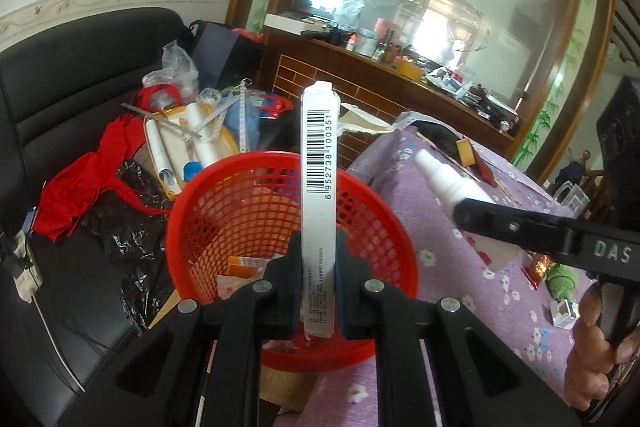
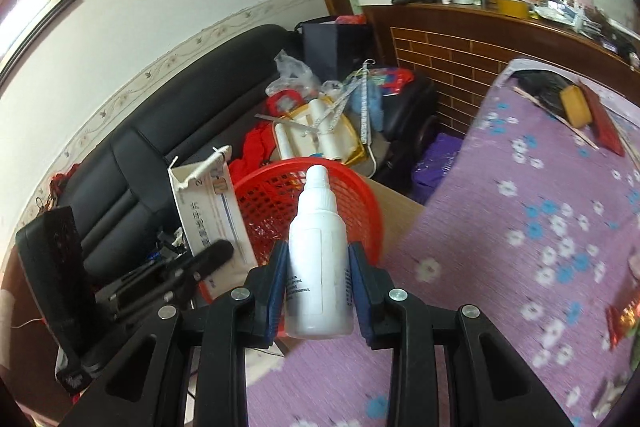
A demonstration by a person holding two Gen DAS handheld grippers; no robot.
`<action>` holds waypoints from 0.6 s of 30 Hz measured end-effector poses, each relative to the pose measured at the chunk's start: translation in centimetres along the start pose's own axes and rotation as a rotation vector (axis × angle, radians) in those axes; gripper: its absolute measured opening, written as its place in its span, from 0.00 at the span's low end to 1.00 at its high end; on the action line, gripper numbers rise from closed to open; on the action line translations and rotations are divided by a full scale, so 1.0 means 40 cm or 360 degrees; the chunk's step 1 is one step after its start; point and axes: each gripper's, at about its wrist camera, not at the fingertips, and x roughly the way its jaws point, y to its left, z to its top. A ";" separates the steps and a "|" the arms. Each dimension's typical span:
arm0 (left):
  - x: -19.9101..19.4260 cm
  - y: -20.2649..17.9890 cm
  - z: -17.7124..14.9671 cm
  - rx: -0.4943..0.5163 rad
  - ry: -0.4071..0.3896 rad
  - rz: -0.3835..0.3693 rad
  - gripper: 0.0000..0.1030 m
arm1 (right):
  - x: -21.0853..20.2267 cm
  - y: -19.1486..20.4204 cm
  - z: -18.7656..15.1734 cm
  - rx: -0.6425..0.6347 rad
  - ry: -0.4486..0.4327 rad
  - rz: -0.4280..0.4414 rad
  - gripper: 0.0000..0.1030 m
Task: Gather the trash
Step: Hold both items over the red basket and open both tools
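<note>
My left gripper [image 1: 318,267] is shut on a flat white carton [image 1: 319,187] with a barcode, held upright above the red mesh basket [image 1: 224,211]. The carton [image 2: 208,215] and left gripper [image 2: 212,255] also show in the right wrist view, at the basket's left rim. My right gripper [image 2: 318,279] is shut on a white plastic bottle [image 2: 318,259], nozzle pointing forward, just short of the basket [image 2: 360,203]. In the left wrist view the bottle [image 1: 444,179] and right gripper [image 1: 472,213] come in from the right. The basket holds some scraps, including an orange packet [image 1: 246,265].
A table with a purple flowered cloth [image 2: 520,227] lies to the right, with small wrappers [image 2: 624,319] on it. A black sofa [image 1: 60,99] piled with red cloth, black plastic and paper rolls [image 1: 168,131] stands behind the basket. A wooden counter [image 1: 360,75] under a mirror is beyond.
</note>
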 end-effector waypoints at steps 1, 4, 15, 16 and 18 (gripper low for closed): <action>0.002 0.006 0.000 -0.0011 0.0004 0.0000 0.12 | 0.017 0.007 0.008 0.0001 0.0008 0.0002 0.32; 0.009 0.013 0.002 -0.0032 0.0004 0.0007 0.13 | 0.061 0.020 0.026 0.0000 0.0029 0.0001 0.33; -0.034 -0.028 0.011 -0.0012 -0.0070 -0.0019 0.62 | 0.006 -0.022 0.029 0.0036 -0.0044 0.0012 0.33; -0.037 -0.046 0.009 0.0010 -0.0071 -0.0037 0.62 | -0.020 -0.036 0.021 0.0055 -0.0060 0.0024 0.33; -0.042 -0.088 0.005 0.0069 -0.0073 -0.0067 0.63 | -0.073 -0.067 -0.003 0.0086 -0.0097 0.0012 0.33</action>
